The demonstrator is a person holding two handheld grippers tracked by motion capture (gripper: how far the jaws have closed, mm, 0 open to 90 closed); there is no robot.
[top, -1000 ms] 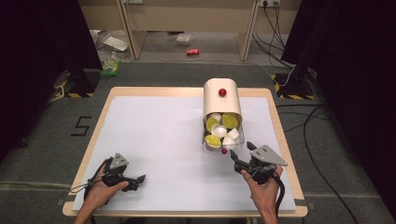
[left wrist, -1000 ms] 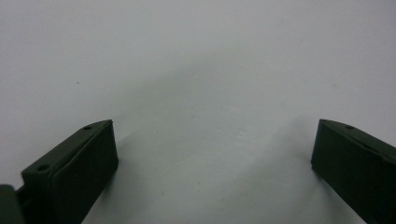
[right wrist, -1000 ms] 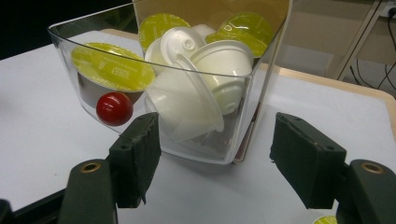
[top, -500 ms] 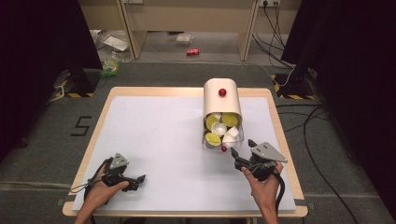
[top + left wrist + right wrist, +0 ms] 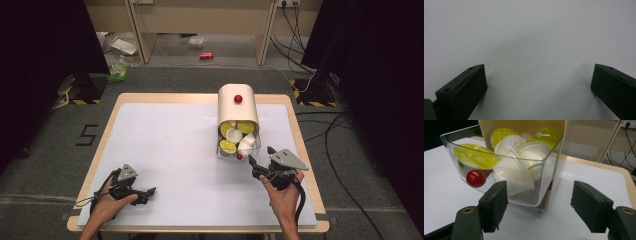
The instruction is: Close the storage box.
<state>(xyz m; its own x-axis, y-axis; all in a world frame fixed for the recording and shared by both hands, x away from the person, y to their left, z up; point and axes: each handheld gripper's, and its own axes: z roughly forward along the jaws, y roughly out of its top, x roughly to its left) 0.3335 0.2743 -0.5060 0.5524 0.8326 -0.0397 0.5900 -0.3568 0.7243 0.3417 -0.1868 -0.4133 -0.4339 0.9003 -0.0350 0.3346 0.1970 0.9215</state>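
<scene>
The right gripper (image 5: 537, 205), jaws just opening and gripping nothing, sits just in front of the clear capsule drawer (image 5: 504, 170), whose red knob (image 5: 475, 178) faces its left jaw.

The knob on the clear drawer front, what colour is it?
Red: the knob is a glossy ball, clearest in the right gripper view.

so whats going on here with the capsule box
A person holds a gripper in each hand at a white-topped table. The right gripper sits just in front of the clear drawer of a capsule dispenser. The drawer holds coffee capsules and has a red knob. Its jaws have just been opening, and nothing is between them. The left gripper rests open over bare table.
</scene>
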